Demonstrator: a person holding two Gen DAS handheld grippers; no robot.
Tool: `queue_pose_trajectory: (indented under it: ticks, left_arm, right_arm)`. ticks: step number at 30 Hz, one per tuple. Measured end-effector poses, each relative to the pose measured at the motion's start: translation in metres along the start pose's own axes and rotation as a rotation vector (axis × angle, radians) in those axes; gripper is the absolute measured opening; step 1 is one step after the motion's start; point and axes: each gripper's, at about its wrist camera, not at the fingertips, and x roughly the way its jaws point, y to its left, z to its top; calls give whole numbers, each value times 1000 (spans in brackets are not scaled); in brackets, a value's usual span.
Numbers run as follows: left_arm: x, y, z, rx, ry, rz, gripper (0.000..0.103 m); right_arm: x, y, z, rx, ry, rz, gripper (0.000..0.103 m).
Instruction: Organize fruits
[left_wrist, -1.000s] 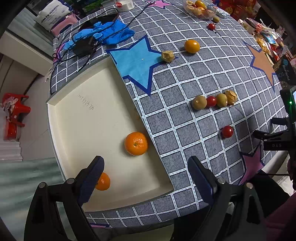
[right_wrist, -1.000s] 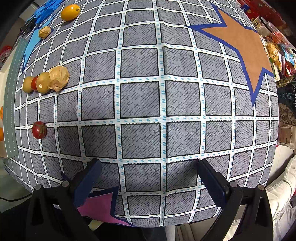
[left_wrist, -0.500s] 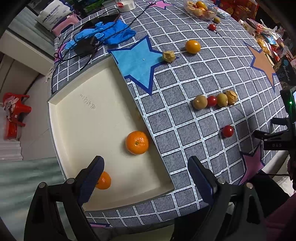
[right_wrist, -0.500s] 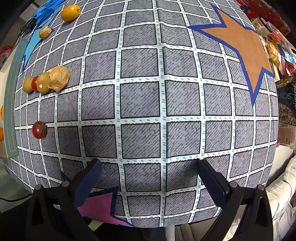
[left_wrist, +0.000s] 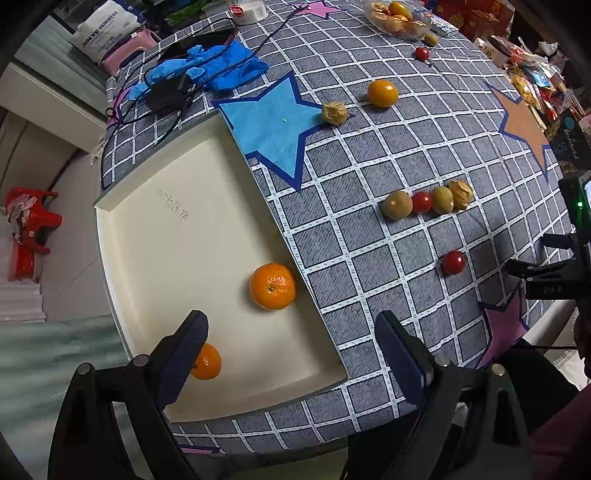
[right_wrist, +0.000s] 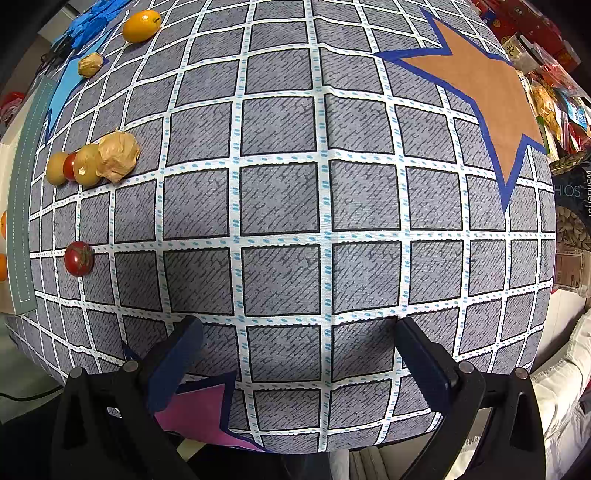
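- Left gripper (left_wrist: 291, 347): jaws wide apart, empty, pointing down over the near end of the cream tray (left_wrist: 177, 258), which holds two oranges.
- Right gripper (right_wrist: 295, 347): jaws apart, empty, above bare checked cloth.
- Lone cherry tomato (right_wrist: 78, 258): on the cloth between both grippers, apparently nearer the right; round, no long axis.

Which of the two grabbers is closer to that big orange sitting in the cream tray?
Left. The left gripper hangs open right over the tray, the big orange just ahead of its fingertips. The right gripper is open over bare tablecloth, well beyond the tray's edge.
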Motion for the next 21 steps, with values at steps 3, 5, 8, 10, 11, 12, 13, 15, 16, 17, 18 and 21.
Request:
queue_pose_trajectory:
  ticks: [3,5,8,10,11,12,13,15,16,17,18,21]
  left_arm:
    - [1,0,0,-3,2,-1,94]
    - [1,1,1,-5,2,-2,94]
    - [2,1,1,-4,3,-2,94]
    - [2,1,1,-5,3,-2,94]
    - [2,1,1,-6,3,-2,94]
    - [2,1,1,-6,4,-2,94]
    - [2,1,1,-6,3,-2,94]
    - [2,1,1,-6,3,-2,94]
    - [2,1,1,-6,3,-2,94]
    - [2,1,1,-5,2,-2,94]
    - [2,1,1,-6,1,-2,94]
    - [3,1,0,-9,3,-1,94]
  right_arm:
    - [0,0,0,0,-1,0,103]
    - [0,0,-1,0,-2,1,103]
    - [0,0,-2,0,-3,1,103]
    - [0,0,-2,0,-4,2,103]
    - [0,0,0,0,-4,2,103]
    - [0,0,-1,0,-4,2,103]
    - [0,0,-2,0,-4,2,103]
    - [0,0,-2,0,-5,2,103]
    - [0,0,-3,0,-5,2,103]
    - [0,0,-1,0,-5,3,103]
    - [0,0,-1,0,-5,3,103]
    - [0,0,-1,1,-8,3,103]
